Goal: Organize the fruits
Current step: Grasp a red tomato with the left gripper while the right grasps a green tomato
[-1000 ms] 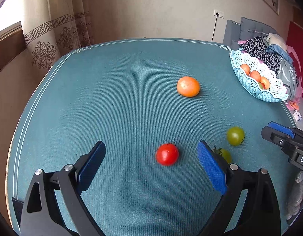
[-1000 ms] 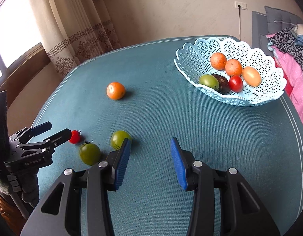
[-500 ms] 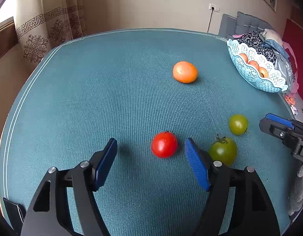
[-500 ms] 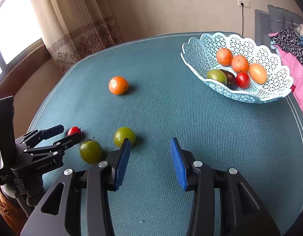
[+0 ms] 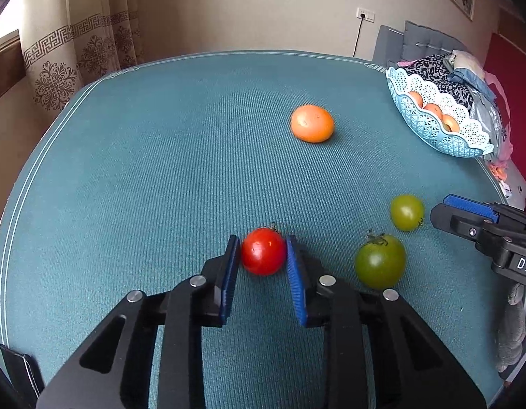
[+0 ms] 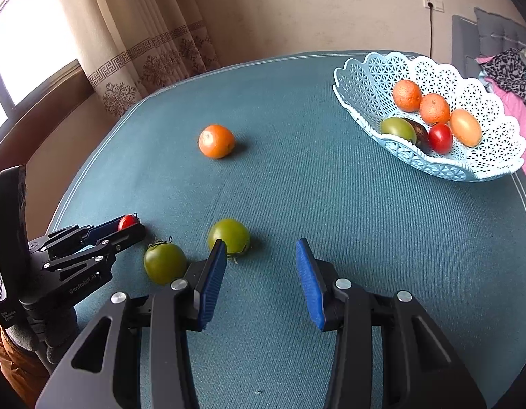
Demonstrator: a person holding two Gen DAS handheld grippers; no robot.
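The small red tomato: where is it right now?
In the left wrist view, the small red tomato sits on the teal tablecloth between the left tool's blue pads, with the dark green tomato to its right.

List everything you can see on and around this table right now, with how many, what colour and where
red tomato: one, red, on the cloth between the left gripper's pads
green tomatoes: two, green, near edge; darker one, paler one
loose orange: one, orange, mid-table, alone
basket: one, pale blue lattice, far right corner
fruit in basket: two oranges, one yellow-orange oval, one green tomato, one dark fruit, one small red tomato
tablecloth: one, teal
curtain: beige, patterned band, behind table
clothes: mixed pile, beyond basket
left gripper: black, blue pads, closed around red tomato
right gripper: black, blue pads, open, empty, beside paler green tomato
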